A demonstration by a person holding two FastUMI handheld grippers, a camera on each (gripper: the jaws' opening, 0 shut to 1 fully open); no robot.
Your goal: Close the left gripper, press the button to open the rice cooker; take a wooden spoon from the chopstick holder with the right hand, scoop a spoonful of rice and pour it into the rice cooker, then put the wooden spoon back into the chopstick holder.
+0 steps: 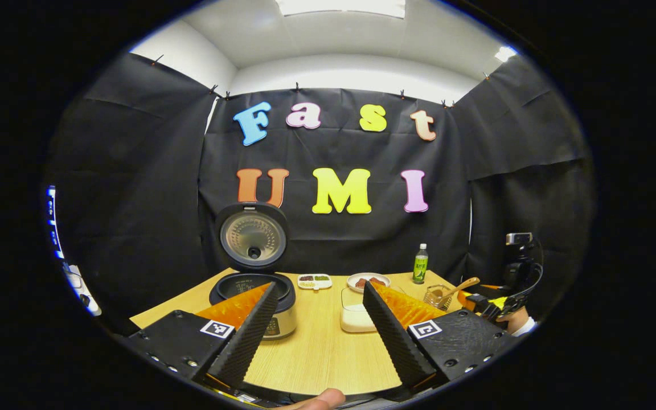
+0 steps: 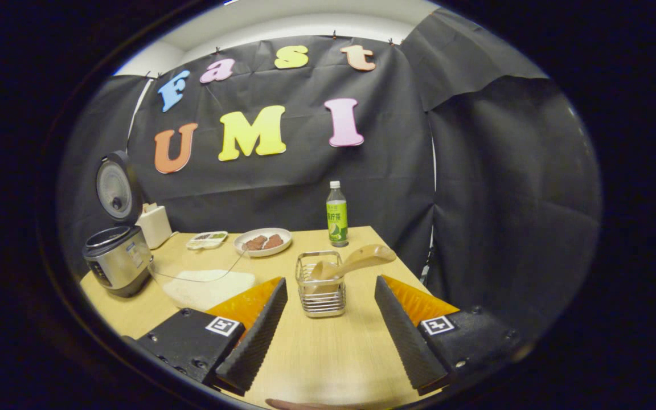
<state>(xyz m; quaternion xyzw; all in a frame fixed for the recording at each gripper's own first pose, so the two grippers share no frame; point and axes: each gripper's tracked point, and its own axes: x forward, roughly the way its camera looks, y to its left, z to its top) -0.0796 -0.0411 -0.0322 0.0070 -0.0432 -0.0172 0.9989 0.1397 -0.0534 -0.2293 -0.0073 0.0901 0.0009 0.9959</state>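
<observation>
On the desk (image 2: 328,353), straight ahead of the right tool (image 2: 328,336), stood the wire chopstick holder (image 2: 321,285) with the wooden spoon (image 2: 356,261) leaning out of it, its broad end tipped up and to the right. That tool's fingers were spread wide and held nothing; the holder sat near them and roughly centred between, the spoon a little higher and apart from both.

The left tool (image 1: 319,336) was likewise spread and empty, hovering over the desk with the rice cooker (image 1: 254,296) just beyond its left finger, lid (image 1: 253,236) already standing upright. A clear bowl of rice (image 2: 208,285) lay between cooker and holder.

Trouble would likely come from the grasp. The spoon leaned loosely, so a pinch taken too far out on the tilted end could let it swivel, and a lift at an angle could drag the light holder along or tip it. Coming in low, a finger might strike the wire rim first. The green bottle (image 2: 336,215) stood behind the holder, close enough to be knocked by an overshoot. Later, a loosely gripped spoon could spill rice on the way to the cooker.
</observation>
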